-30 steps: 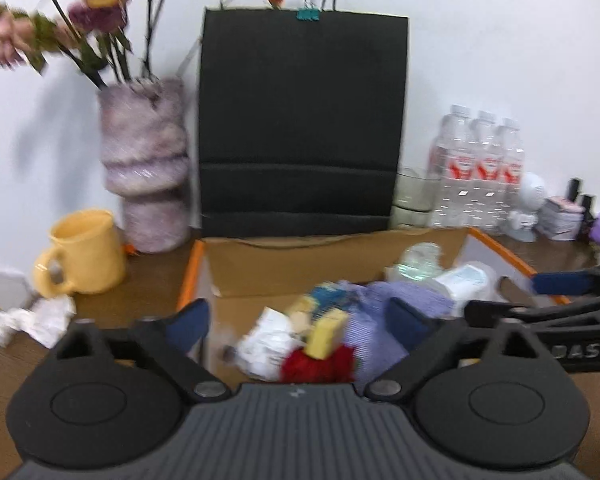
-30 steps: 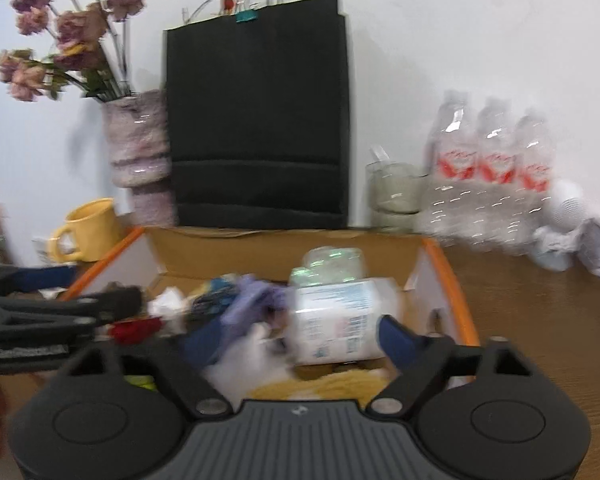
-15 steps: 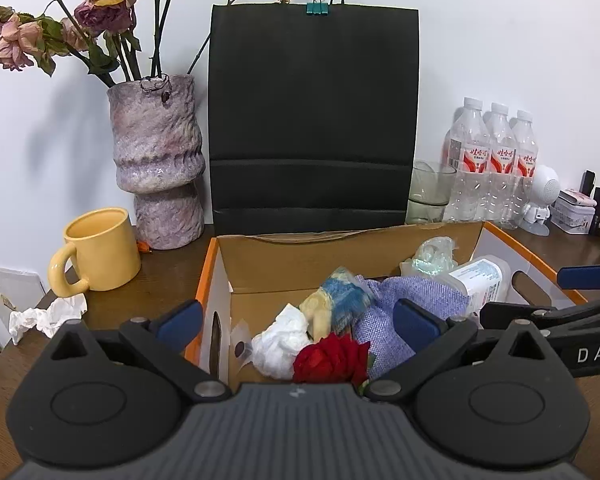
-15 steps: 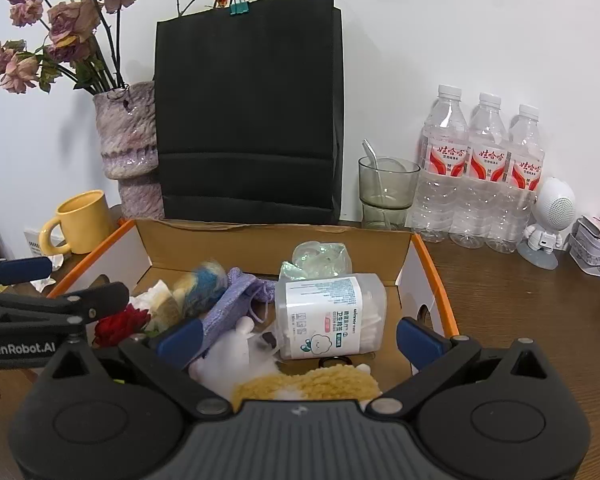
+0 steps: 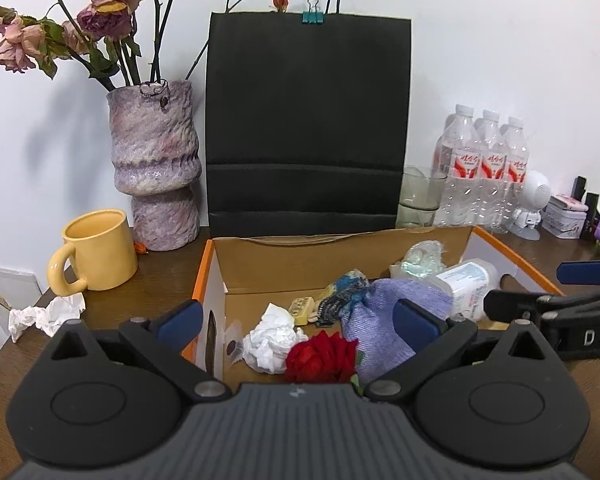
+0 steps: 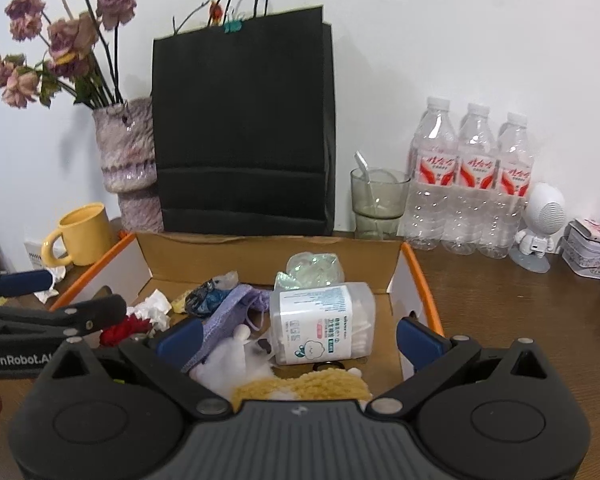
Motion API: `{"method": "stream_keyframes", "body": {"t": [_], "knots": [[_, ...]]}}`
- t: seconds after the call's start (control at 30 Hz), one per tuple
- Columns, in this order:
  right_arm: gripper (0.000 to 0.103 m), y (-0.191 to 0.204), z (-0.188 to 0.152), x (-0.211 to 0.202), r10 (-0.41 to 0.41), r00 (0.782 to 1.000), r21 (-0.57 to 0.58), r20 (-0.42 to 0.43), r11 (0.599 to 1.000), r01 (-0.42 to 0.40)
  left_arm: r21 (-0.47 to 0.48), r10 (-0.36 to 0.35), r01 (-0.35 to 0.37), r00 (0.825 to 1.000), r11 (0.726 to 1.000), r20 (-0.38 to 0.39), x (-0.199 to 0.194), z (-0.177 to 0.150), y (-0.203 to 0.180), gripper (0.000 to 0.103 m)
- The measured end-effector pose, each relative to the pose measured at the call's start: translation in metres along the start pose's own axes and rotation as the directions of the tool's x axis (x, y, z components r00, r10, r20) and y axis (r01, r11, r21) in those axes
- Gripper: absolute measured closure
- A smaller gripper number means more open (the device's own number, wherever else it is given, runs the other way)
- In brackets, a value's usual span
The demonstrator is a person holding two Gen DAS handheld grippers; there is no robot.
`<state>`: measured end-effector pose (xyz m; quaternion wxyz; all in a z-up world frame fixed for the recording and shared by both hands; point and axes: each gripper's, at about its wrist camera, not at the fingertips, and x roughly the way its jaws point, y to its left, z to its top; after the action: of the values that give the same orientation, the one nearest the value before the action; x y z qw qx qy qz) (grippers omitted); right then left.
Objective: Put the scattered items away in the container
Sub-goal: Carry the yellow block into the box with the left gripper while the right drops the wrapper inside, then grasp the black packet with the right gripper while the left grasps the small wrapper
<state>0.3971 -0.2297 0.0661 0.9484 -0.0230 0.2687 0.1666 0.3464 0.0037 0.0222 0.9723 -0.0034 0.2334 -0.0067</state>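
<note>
An open cardboard box with orange edges (image 5: 236,268) (image 6: 396,276) holds a red rose (image 5: 320,358), a crumpled white tissue (image 5: 272,336), a small yellow block (image 5: 302,305), a purple knitted cloth (image 5: 388,312), a cotton swab container (image 6: 320,320) and a yellow plush (image 6: 300,388). My left gripper (image 5: 298,320) is open and empty above the box's near left side. My right gripper (image 6: 300,336) is open and empty above the box's near right side. A crumpled tissue (image 5: 46,314) lies on the table left of the box.
A yellow mug (image 5: 96,252), a purple vase with dried roses (image 5: 154,168) and a black paper bag (image 5: 306,120) stand behind the box. A glass (image 6: 378,200), three water bottles (image 6: 472,184), a white robot figure (image 6: 540,224) and a tin (image 6: 590,252) stand at the right.
Both grippers have pulled back and up from the box. The yellow block that was between my left fingers a second ago now lies in the box.
</note>
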Motion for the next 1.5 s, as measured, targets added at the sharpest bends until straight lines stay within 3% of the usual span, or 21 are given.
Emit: {"method": "stream_keyframes", "body": {"t": [0.2,0.57,0.7,1.03,1.23,1.3,1.33,1.37,1.4,1.43,1.47,1.5], "knots": [[0.000,-0.015,-0.014,-0.031,-0.022,1.000,0.006,0.020,1.000,0.022,-0.014,-0.023,0.024,1.000,1.000,0.011,-0.030,-0.011,-0.004,0.000],[0.000,-0.047,-0.071,-0.074,-0.087,0.995,0.031,-0.038,0.996,0.088,-0.084,-0.008,0.006,1.000,0.996,-0.019,-0.077,-0.049,0.007,0.000],[0.000,-0.049,-0.089,-0.075,-0.079,0.995,0.031,-0.068,0.996,0.081,-0.105,-0.002,-0.005,0.998,0.994,-0.064,-0.074,-0.065,0.000,0.000],[0.009,-0.046,-0.102,-0.053,-0.081,0.991,0.014,-0.111,0.996,0.083,-0.048,-0.029,0.021,0.987,0.999,-0.159,-0.035,-0.082,-0.051,0.003],[0.021,-0.042,-0.104,-0.036,-0.064,0.986,0.000,-0.151,0.998,0.064,-0.052,-0.022,0.013,0.981,0.999,-0.192,-0.014,-0.081,-0.066,0.022],[0.032,-0.040,-0.105,-0.032,-0.055,0.984,-0.003,-0.169,0.998,0.056,-0.034,-0.015,0.008,0.978,0.999,-0.209,-0.010,-0.084,-0.070,0.038],[0.035,-0.039,-0.106,-0.031,-0.052,0.983,-0.003,-0.178,0.999,0.052,-0.019,-0.005,0.002,0.978,1.000,-0.208,-0.009,-0.085,-0.072,0.039],[0.036,-0.039,-0.106,-0.031,-0.047,0.983,0.001,-0.176,0.999,0.048,-0.006,0.003,-0.005,0.980,1.000,-0.200,-0.010,-0.086,-0.074,0.049],[0.040,-0.039,-0.106,-0.032,-0.048,0.983,0.004,-0.175,0.999,0.049,0.001,0.001,-0.001,0.981,1.000,-0.195,-0.011,-0.087,-0.074,0.064],[0.045,-0.039,-0.107,-0.032,-0.046,0.984,0.003,-0.172,0.999,0.048,0.005,-0.009,0.010,0.982,1.000,-0.189,-0.012,-0.087,-0.074,0.072],[0.062,-0.039,-0.107,-0.034,-0.041,0.985,0.002,-0.165,0.999,0.042,0.004,-0.021,0.022,0.982,1.000,-0.187,-0.013,-0.088,-0.073,0.082],[0.082,-0.039,-0.107,-0.035,-0.037,0.986,0.002,-0.160,0.999,0.038,0.004,-0.032,0.034,0.982,0.999,-0.186,-0.014,-0.088,-0.073,0.082]]}}
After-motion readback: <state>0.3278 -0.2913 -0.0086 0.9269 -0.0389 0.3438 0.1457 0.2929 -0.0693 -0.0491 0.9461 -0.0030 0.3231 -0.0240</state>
